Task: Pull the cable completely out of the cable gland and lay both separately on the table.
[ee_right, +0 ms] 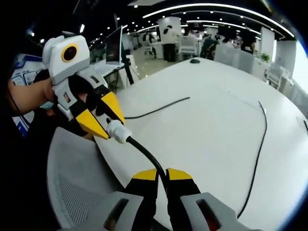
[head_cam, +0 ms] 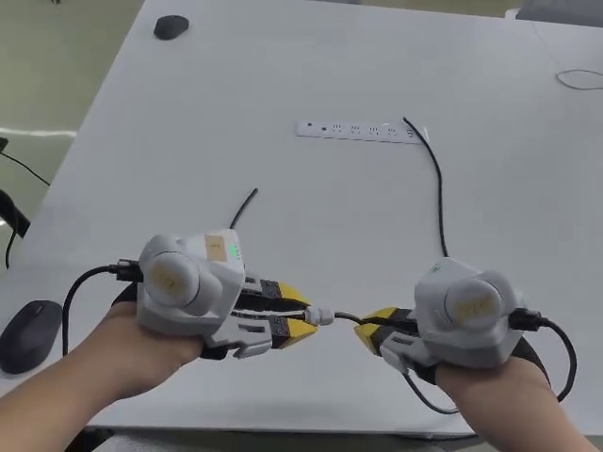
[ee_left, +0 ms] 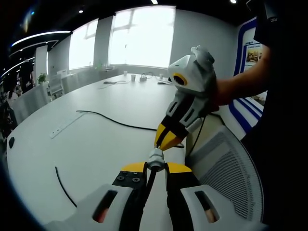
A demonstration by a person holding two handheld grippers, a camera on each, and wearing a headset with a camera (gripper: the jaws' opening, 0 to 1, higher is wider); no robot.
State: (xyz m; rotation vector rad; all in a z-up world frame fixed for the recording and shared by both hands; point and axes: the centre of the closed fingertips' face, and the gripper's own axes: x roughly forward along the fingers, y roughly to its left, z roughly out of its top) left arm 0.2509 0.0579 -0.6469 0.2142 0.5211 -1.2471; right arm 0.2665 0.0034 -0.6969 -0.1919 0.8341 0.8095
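We count two white grippers with yellow-tipped jaws: left gripper [head_cam: 303, 315] and right gripper [head_cam: 366, 331]. Between their tips are one small white plastic cable gland [head_cam: 323, 315] and one thin black cable [head_cam: 347, 318]. Ahead lies one long white power strip [head_cam: 358, 130] with one black lead [head_cam: 439, 188]. Two dark oval mice: one mouse [head_cam: 171, 26] far ahead, one mouse [head_cam: 28, 334] beside the left gripper.

My left tool [head_cam: 309, 314]: shell smooth pale-grey plastic, satin; tips yellow plastic, black backing. My right tool [head_cam: 365, 330]: same. Cable gland [head_cam: 323, 315]: white plastic, slight gloss. Cable [head_cam: 347, 318]: black sheath, matt, rubbery look. Counter [head_cam: 283, 75]: smooth matt off-white top. Chair back [ee_right: 72, 187]: grey mesh weave.
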